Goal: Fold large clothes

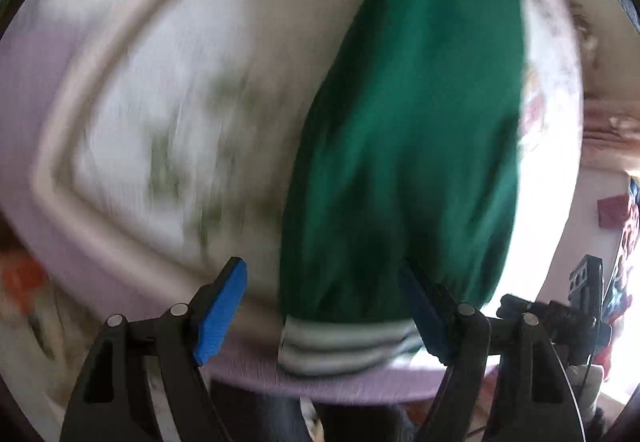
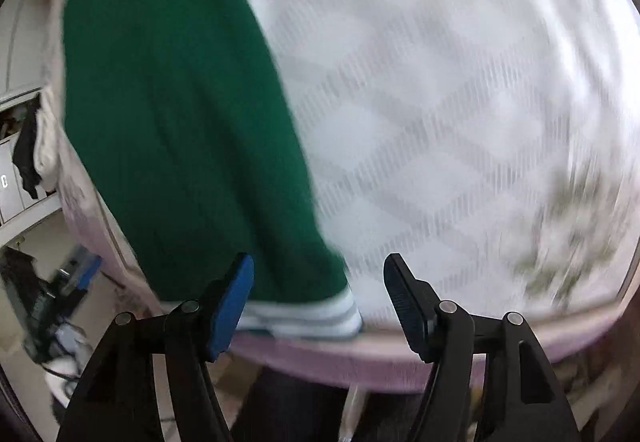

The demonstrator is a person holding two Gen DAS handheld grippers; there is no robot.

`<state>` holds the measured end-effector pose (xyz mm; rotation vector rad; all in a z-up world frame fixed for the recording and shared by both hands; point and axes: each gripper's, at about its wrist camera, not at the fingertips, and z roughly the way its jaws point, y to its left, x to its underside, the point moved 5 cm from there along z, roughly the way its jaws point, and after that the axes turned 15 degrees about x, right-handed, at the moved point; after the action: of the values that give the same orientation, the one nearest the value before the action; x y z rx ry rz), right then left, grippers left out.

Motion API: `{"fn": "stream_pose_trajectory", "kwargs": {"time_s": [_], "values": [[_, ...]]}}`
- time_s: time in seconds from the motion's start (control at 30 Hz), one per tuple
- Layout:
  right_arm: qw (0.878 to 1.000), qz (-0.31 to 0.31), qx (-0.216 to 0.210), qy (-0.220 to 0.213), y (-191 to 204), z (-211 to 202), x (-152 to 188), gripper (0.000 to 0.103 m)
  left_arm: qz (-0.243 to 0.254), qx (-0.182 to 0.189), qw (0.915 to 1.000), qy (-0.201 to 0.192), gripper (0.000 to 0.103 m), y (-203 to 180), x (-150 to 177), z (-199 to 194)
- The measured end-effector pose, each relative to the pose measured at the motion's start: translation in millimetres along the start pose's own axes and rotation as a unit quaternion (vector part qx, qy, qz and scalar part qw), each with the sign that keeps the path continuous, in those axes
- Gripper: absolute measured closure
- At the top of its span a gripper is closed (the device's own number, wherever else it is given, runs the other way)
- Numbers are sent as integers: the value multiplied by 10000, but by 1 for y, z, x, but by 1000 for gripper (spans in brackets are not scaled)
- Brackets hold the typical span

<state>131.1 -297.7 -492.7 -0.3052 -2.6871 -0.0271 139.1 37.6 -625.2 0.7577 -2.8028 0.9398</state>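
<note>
Nearest, the left gripper [image 1: 326, 312] and right gripper [image 2: 318, 308] both hang spread wide and empty above the striped ribbed hem [image 1: 344, 346] of a green jacket [image 1: 412, 129], which lies lengthwise along the bed [image 2: 460, 101]. Each should probably pinch a hem corner squarely, then carry it far up toward the collar end

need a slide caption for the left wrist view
Open left gripper above the striped cuff of a green garment on the bed.
</note>
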Motion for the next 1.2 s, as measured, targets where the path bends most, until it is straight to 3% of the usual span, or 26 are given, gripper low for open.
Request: {"fn": "stream_pose_trajectory", "kwargs": {"time_s": [0.07,0.13,0.23,0.4,0.53,0.63,0.67,0.8,0.87,0.93,0.97,1.0,1.03,1.07,1.2], "values": [[9998,118,-102,135,-4,25,20,33,-163,3,9998,80,29,14,27,13],[9995,122,-221,199,5,38,33,35,-135,72,9999,20,90,18,44,18],[9997,-8,-237,-59,10,41,40,90,190,-96,9994,-275,98,7,56,10],[9984,84,-8,-555,19,11,53,97,516,135,9967,-613,99,-25,78,-22],[9968,94,60,-797,17,-11,61,98,616,-179,9970,-442,99,-11,82,-2],[9978,100,207,-618,18,2,62,98,324,-334,9986,-256,98,22,80,31],[9982,111,234,-541,39,13,56,98,296,-379,9986,-237,98,31,76,38],[9976,-138,563,-385,75,39,52,97,201,-222,9994,-168,97,30,72,36],[9974,-323,583,-265,86,36,56,95,133,-18,9998,-173,94,31,81,13],[9991,-339,192,-135,87,28,54,90,-52,445,9986,-265,85,34,83,-4],[9993,-340,-113,-93,84,23,54,77,-137,699,9968,-356,82,35,81,-9],[9982,-352,-469,-82,83,20,53,67,-188,835,9953,-446,69,38,76,-11],[9970,-370,-678,-87,82,20,52,42,-196,956,9937,-553,60,42,72,-12],[9961,-413,-775,-76,82,21,50,27,-165,1010,9926,-654,59,47,65,-9],[9905,-647,-1214,23,93,40,35,27,-16,1165,9907,-703,59,53,42,14]]}}
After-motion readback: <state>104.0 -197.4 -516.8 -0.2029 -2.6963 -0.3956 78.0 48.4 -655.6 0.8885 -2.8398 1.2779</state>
